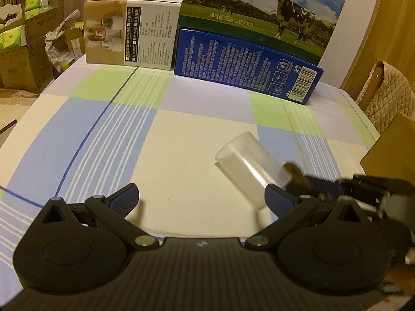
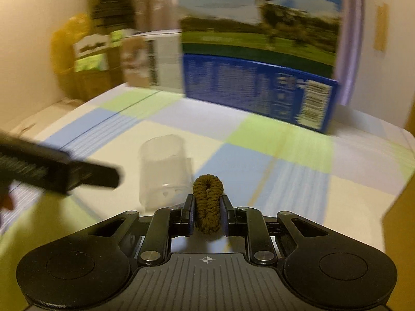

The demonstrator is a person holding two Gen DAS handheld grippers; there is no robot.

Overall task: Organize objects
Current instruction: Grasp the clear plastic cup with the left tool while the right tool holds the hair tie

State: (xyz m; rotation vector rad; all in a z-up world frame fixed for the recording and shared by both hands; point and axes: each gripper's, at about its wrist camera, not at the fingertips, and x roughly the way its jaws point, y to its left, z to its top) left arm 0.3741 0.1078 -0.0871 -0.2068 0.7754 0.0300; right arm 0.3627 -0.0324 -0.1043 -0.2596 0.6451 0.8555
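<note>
You are holding a brown hair tie [image 2: 208, 202] pinched between the 2 fingers of the right hand-held gripper [image 2: 207, 213]; its loop is sticking up and forward past the fingertips. Your left hand-held gripper [image 1: 201, 202] is standing wide apart with nothing between its blue pads [image 1: 124, 199], hanging low over the checked cloth of the bench [image 1: 181, 134].

The clear plastic cup [image 2: 163, 171] is standing just to the left of the hair tie in the right wrist view, mouth up, apparently resting on the cloth. In the left wrist view the same cup [image 1: 249, 163] is sitting near that gripper's right finger, with the hair tie [image 1: 294, 172] showing right beside its base.

Judging by this, you are in the carrying step, bringing the tie toward the cup. The next move is calling for a lift over the rim, then a release above the mouth; the left gripper is looking well placed to steady the cup wall if it is light enough to tip.

The right wrist view is smearing with motion, so the boxes at the far edge, a blue carton [image 1: 246, 64] and a milk box [image 1: 262, 13], are hard to read there. The cup's base is partly hidden behind the gripper, and whether the tie is touching the cup is impossible to tell.
</note>
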